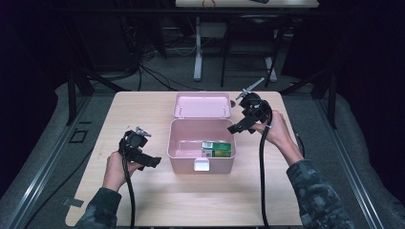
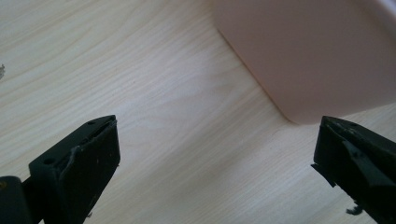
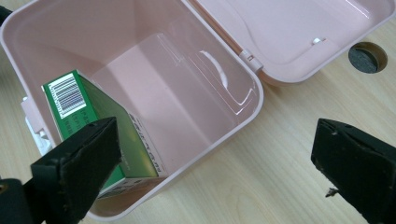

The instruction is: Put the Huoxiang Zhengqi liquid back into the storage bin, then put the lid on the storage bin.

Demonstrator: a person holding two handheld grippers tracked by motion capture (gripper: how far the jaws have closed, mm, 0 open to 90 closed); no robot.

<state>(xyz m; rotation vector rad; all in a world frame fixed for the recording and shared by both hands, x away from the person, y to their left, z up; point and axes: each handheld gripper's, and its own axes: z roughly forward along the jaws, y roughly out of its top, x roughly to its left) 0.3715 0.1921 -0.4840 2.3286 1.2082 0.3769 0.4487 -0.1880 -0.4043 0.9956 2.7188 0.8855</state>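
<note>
The green carton [image 1: 218,149] lies in the pink box [image 1: 184,160], against its front right corner. The right tool [image 1: 237,128], jaws wide and empty, hovers just above the box's right rim, nearer than the left tool [image 1: 154,162], also wide, over the worktop [image 1: 143,200].

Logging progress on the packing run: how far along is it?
Done: the green carton lies inside the open pink plastic box. In hand: nothing; the left gripper and right gripper are both open, flanking the box. Left, likely: closing the hinged pink lid.
</note>
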